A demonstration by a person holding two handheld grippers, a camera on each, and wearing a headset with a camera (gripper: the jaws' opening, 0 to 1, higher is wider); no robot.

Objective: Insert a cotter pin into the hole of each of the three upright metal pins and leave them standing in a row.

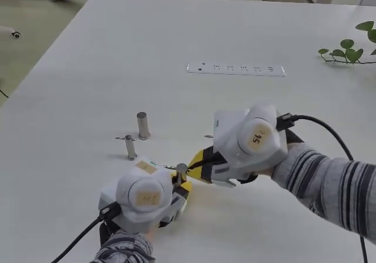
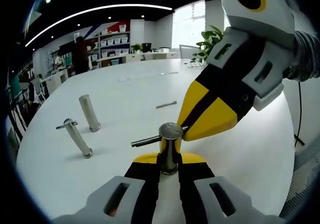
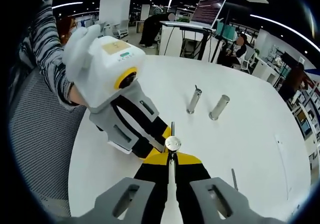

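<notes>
Plant [image 1: 352, 54] cropped by head view's right edge.

White table [image 1: 117, 51] — pins [image 1: 142, 125], power strip [image 1: 236, 69] (white).

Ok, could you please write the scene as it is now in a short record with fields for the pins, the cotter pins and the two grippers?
held pin: upright, clamped by the left gripper
right gripper: shut on a cotter pin that passes through the held pin's hole
finished pin: standing, a cotter pin through its top
bare pin: standing, no cotter pin seen in it
spare cotter pin: lying loose on the table
background: power strip, plant
</notes>
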